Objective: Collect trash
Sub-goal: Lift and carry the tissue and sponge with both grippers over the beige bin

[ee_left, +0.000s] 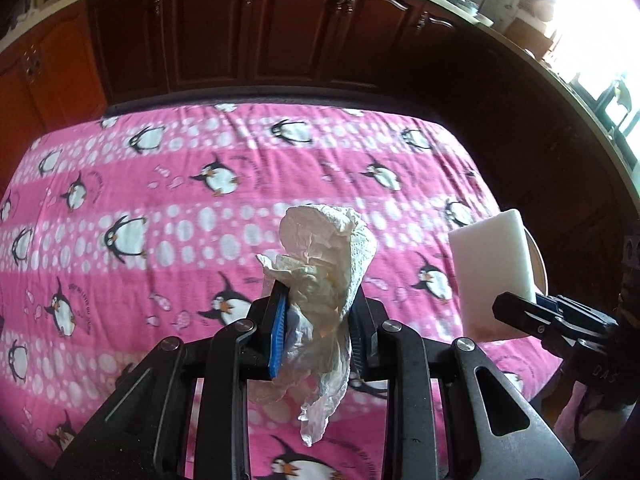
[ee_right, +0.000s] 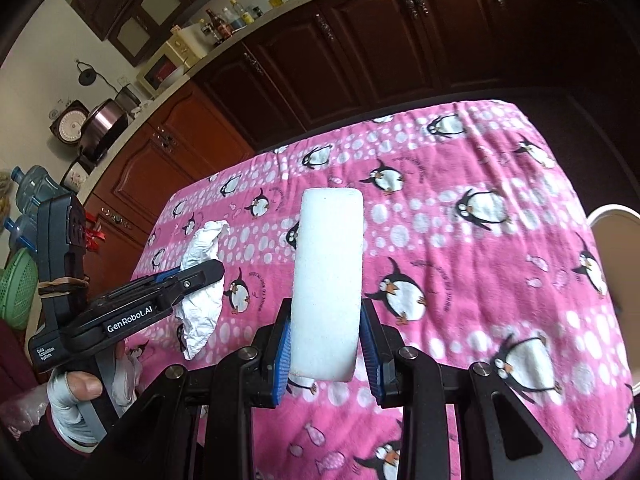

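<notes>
A crumpled white paper towel (ee_left: 324,264) is pinched in my left gripper (ee_left: 318,300), which is shut on it above the pink penguin tablecloth (ee_left: 160,208); a loose tail of paper hangs below the blue pads. My right gripper (ee_right: 326,320) is shut on a white foam block (ee_right: 328,280), held upright over the cloth. In the right wrist view the left gripper (ee_right: 200,274) shows at the left with the paper towel (ee_right: 202,292), carried by a gloved hand (ee_right: 76,396). The foam block (ee_left: 494,272) and right gripper (ee_left: 516,306) appear at the right of the left wrist view.
Dark wooden cabinets (ee_left: 248,40) run behind the table under a countertop with bottles (ee_right: 232,20) and pots (ee_right: 102,124). A pale round container rim (ee_right: 612,240) sits beyond the table's right edge. Water jugs (ee_right: 36,192) and a green basket (ee_right: 16,292) stand at the far left.
</notes>
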The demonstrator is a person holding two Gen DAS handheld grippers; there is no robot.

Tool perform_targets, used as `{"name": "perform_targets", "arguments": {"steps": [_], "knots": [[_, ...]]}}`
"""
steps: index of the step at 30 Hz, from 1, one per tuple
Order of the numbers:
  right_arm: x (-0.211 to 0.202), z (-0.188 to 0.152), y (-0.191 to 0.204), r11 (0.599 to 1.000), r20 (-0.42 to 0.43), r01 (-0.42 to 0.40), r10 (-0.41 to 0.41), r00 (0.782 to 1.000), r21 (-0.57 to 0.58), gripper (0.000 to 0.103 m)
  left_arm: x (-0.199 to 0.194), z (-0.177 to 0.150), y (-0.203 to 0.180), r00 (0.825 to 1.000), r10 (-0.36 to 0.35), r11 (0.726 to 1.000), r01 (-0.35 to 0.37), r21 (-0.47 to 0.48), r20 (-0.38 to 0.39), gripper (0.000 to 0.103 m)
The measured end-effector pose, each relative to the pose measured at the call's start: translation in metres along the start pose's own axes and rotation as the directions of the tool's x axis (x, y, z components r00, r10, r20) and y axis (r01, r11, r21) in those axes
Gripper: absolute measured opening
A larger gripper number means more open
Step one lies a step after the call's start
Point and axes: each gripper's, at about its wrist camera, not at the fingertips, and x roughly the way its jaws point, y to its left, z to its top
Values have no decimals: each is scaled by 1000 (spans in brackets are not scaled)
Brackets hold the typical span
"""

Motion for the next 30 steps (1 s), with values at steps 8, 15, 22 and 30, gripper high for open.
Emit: {"name": "perform_targets", "arguments": {"steps": [8,15,22,30], "knots": [[-19,-7,-19,999,28,20,-21,999,35,30,3,-1,-30,1000,-17,998,17,60,-3,24],[-28,-9,-29,998,41,27,-29,999,50,30,8,-7,-54,1000,-26,995,27,98,-12,24],[-36,-11,-41,997,54,32,-36,998,73,30,12,-5,-74,999,-26,989,29,143,-25,24],[-48,-12,-61,992,70,49,-57,996,117,30,18,1,-100,999,-40,982,45,183,-28,24]]}}
